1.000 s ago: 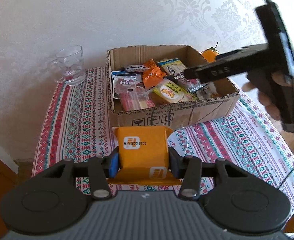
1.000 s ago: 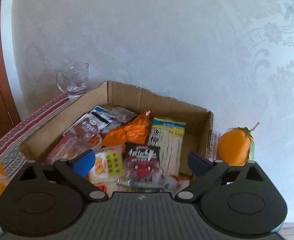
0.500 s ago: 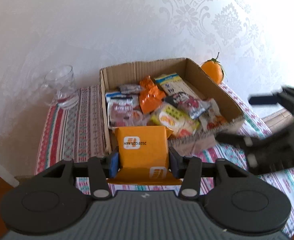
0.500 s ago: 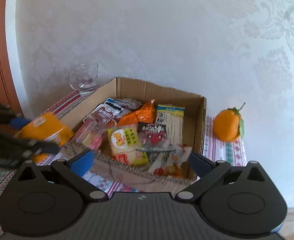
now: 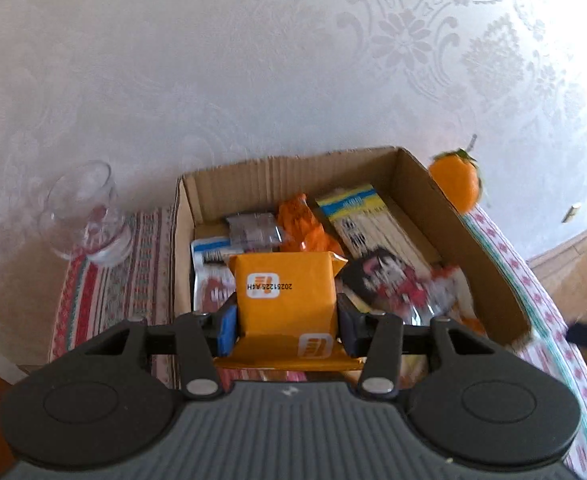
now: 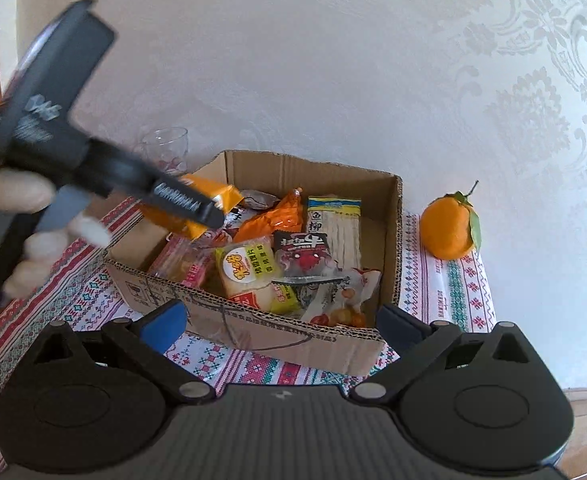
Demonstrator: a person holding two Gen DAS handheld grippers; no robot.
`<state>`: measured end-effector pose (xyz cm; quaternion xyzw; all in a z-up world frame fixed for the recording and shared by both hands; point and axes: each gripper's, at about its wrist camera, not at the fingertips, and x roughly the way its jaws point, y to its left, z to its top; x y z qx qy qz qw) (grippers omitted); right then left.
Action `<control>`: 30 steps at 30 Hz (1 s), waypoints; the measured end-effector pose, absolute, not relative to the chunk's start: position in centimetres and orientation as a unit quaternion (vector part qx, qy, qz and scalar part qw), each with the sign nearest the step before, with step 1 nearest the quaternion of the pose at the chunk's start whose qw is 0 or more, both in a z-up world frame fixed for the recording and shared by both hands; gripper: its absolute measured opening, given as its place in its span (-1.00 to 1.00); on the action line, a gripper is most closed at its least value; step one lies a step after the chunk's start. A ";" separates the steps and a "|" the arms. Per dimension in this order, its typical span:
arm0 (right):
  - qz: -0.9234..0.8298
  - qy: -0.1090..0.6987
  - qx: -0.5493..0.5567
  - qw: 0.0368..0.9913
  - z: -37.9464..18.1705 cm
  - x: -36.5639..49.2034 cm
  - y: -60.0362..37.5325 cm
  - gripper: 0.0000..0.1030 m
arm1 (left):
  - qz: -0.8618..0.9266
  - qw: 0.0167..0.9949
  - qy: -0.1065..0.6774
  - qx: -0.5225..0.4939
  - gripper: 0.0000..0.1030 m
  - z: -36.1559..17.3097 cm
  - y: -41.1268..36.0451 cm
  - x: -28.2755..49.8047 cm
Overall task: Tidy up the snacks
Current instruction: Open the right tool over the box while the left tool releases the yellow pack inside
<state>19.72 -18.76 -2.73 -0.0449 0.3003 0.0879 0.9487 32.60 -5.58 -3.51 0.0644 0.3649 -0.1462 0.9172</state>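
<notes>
My left gripper (image 5: 287,316) is shut on an orange snack packet (image 5: 287,292) and holds it above the left part of an open cardboard box (image 5: 469,240) full of snack packets. In the right wrist view the left gripper (image 6: 197,208) reaches over the box's left wall (image 6: 133,248) with the orange packet (image 6: 209,196) in it. My right gripper (image 6: 281,328) is open and empty, in front of the box's near wall (image 6: 253,320). The box holds a yellow-green packet (image 6: 249,268), a noodle pack (image 6: 335,228) and several others.
A glass mug (image 5: 83,212) stands left of the box on the patterned tablecloth (image 5: 105,280). An orange fruit (image 6: 449,226) sits right of the box, near the white wall. A wooden floor (image 5: 573,264) lies beyond the table's right edge.
My left gripper has carried the orange packet forward and up, from in front of the box to over its inside. My right gripper has drawn back out of the box.
</notes>
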 end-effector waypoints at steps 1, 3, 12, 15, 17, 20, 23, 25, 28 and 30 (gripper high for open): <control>0.086 0.302 -0.043 0.949 -2.8 19.7 -18.8 1.00 | -0.141 0.919 0.363 0.067 -0.08 -3.5 -5.8 33.1; 0.081 0.302 -0.040 0.949 -2.8 19.7 -18.9 1.00 | -0.132 0.921 0.360 0.065 -0.07 -3.6 -6.1 34.3; 0.077 0.299 -0.035 0.950 -2.6 19.5 -18.9 1.00 | -0.082 0.949 0.292 0.087 0.83 -3.4 -6.1 33.3; 0.077 0.298 -0.036 0.951 -2.3 19.3 -18.7 1.00 | -0.080 0.956 0.270 0.082 0.84 -2.9 -5.7 31.5; 0.074 0.296 -0.036 0.952 -2.1 19.1 -18.6 1.00 | -0.076 0.962 0.251 0.081 0.84 -2.6 -5.4 30.1; 0.063 0.298 -0.031 0.952 -1.7 19.0 -18.6 1.00 | -0.064 0.970 0.217 0.086 0.99 -1.8 -4.9 27.5; 0.048 0.305 -0.024 0.951 -1.5 18.9 -18.9 1.00 | -0.058 0.978 0.181 0.087 0.99 -1.9 -4.4 24.4; 0.037 0.312 -0.017 0.949 -1.5 18.9 -19.1 1.00 | -0.063 0.978 0.178 0.088 0.99 -2.1 -4.0 22.8; 0.017 0.324 -0.008 0.946 -1.5 18.7 -19.3 1.00 | -0.050 0.973 0.208 0.082 0.99 -3.2 -3.5 20.8; 0.000 0.331 -0.009 0.944 -1.5 18.5 -19.3 1.00 | -0.040 0.967 0.240 0.072 0.99 -3.7 -3.3 19.9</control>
